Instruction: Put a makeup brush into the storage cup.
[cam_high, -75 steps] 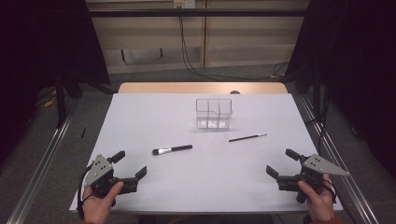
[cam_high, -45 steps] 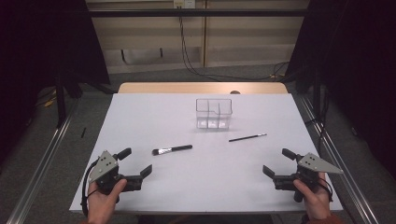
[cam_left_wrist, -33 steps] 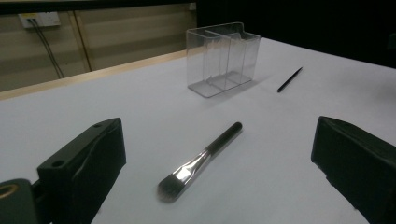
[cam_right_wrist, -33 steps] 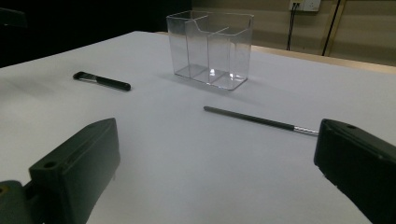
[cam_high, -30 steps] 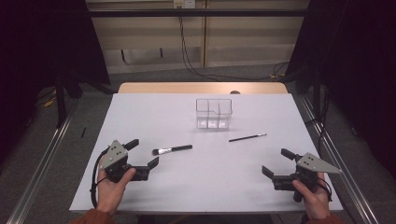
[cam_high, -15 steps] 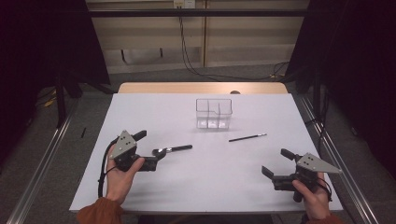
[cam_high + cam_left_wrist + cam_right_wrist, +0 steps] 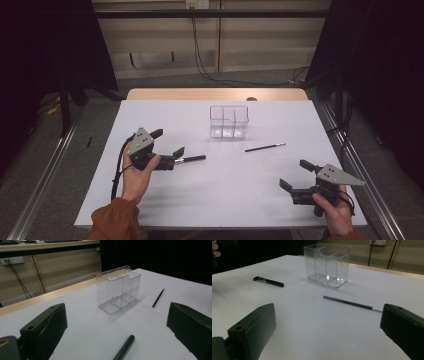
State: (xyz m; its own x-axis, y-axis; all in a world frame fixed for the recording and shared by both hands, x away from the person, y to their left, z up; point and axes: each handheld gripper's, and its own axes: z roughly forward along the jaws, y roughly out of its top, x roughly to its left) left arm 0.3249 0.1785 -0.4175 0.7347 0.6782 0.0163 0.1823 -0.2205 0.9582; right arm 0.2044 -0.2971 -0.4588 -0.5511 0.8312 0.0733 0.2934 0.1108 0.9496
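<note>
High view: white matte table (image 7: 235, 200), smooth and flat, pale wood strip along the far edge. Left gripper (image 7: 170, 150) at the left-middle of the sheet, jaws spread wide, straddling the brush end of a short black makeup brush (image 7: 192, 159); brush flat on the table, round glossy handle pointing right, not yet pinched. Grey three-cornered plate on top of the gripper, black cable looping down past the hand.

Left gripper view: blunt, matte black jaws at either side, well apart, the rounded handle end (image 7: 124, 347) lying between them on the bare surface.

Clear plastic organiser (image 7: 229, 121) upright beyond the centre, rectangular, thin glassy walls, inner dividers forming compartments, empty. Thin dark pencil-like stick (image 7: 265, 147) lying flat to its right, slightly slanted, silvery band near one end in the right gripper view (image 7: 352, 304).

Right gripper (image 7: 296, 176) low at the near right corner, jaws likewise spread, nothing between them, well apart from stick and brush.
</note>
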